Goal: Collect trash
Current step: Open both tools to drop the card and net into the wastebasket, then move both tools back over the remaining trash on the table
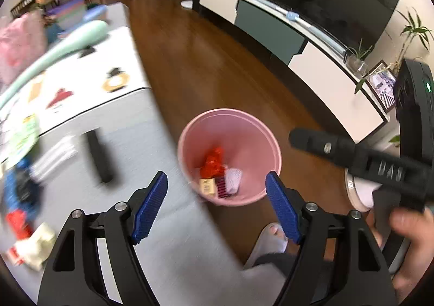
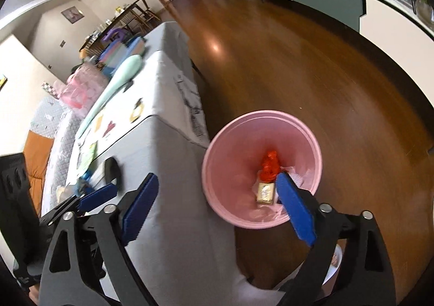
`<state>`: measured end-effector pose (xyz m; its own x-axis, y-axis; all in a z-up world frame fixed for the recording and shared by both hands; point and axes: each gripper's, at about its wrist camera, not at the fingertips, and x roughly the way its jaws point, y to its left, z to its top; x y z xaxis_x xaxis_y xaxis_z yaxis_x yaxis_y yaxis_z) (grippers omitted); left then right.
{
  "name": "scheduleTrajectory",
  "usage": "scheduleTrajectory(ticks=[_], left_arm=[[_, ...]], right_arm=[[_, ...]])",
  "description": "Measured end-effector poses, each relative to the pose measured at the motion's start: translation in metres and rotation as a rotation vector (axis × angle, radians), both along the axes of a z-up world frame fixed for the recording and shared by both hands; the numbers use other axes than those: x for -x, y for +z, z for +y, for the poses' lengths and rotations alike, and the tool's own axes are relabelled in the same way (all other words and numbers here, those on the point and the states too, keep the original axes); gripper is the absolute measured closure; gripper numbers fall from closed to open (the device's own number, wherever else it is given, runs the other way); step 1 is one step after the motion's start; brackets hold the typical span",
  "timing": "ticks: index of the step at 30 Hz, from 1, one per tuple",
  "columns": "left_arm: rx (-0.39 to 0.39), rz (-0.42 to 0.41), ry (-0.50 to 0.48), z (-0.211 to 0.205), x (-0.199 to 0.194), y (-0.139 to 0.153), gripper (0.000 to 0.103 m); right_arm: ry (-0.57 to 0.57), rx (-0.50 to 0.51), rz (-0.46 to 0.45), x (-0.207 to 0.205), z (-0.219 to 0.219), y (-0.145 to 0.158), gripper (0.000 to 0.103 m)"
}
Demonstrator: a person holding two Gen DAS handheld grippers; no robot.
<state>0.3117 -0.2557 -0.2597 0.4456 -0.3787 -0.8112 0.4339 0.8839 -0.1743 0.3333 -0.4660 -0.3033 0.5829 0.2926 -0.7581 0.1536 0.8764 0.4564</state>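
Both jaws stand wide and empty over the drop zone: the left hand-held gripper [image 1: 217, 192] has nothing between its blue pads, and the right hand-held gripper [image 2: 217, 203] gapes just the same, poised above the pink bin [image 2: 312, 140] on the wooden floor [image 1: 206, 61] just beside the tabletop [image 1: 168, 224]. Down in the bin lie a red wrapper [image 2: 270, 165], a small gold packet [image 2: 265, 192] and some white scraps, so this looks like the release done and the return trip due. Plenty is left: on the tabletop's left sit a red-and-white crumpled piece [image 1: 19, 241], a blue wrapper [image 1: 16, 186], a clear plastic bit [image 1: 54, 154] and a black bar [image 1: 99, 156], though blur makes it hard to say which are rubbish. To do this well, I'd keep the jaws wide on the swing back, clear the tabletop's edge, pick one loose piece per gripper, and come down over it squarely so the pads pinch the wrapper rather than the cloth.
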Motion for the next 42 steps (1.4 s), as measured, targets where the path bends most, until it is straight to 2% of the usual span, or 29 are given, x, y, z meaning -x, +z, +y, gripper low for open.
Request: scheduleTrajectory(ticks=[6,14,18,21,24,28,33,42], left_arm=[[-0.025,-0.088,0.116,0.097,0.057,0.026,0.025],[0.055,-0.126,0.320,0.224,0.109,0.041,0.024],[0.072,-0.168,0.397,0.272,0.121,0.032,0.024],[0.078,-0.198,0.446,0.292,0.114,0.019,0.024],[0.118,-0.140,0.483,0.308,0.093,-0.003,0.024],[0.190,-0.068,0.500,0.322,0.067,-0.025,0.028],[0.229,0.020,0.498,0.333,0.043,-0.055,0.039],[0.338,0.035,0.450,0.331,-0.001,-0.072,0.041]], right_arm=[[0.116,0.101,-0.101,0.049,0.074,0.041,0.010],[0.194,0.040,-0.251,0.109,0.168,0.076,0.007],[0.283,-0.029,-0.352,0.127,0.216,0.077,0.005],[0.377,0.037,-0.363,0.117,0.252,0.066,0.005],[0.430,0.048,-0.353,0.099,0.277,0.050,0.005],[0.492,0.035,-0.271,0.057,0.306,0.015,0.005],[0.505,-0.073,-0.176,0.022,0.324,-0.014,0.005],[0.505,-0.199,-0.065,-0.026,0.341,-0.043,0.005]])
